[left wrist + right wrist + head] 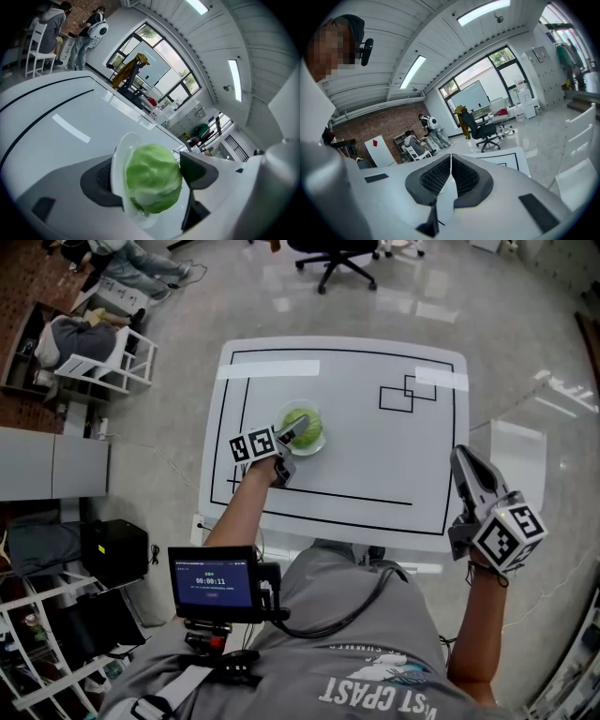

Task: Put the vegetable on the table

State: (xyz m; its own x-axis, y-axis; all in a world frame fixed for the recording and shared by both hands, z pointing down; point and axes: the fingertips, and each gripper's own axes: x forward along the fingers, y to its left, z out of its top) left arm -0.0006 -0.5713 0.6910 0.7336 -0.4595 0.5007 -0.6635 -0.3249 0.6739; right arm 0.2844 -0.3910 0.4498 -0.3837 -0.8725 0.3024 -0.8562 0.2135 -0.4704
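On the counter [375, 465], left of centre, the cabbage [303, 427] sits in a white bowl [119, 159]; your left gripper [149, 176] has its jaws spread around both, not squeezing; your right gripper [450, 164] is clamped on nothing. It looks light, leafy and apt to roll; take it gently across its widest part.

White black-lined table [375, 456] with a plate [285, 415]
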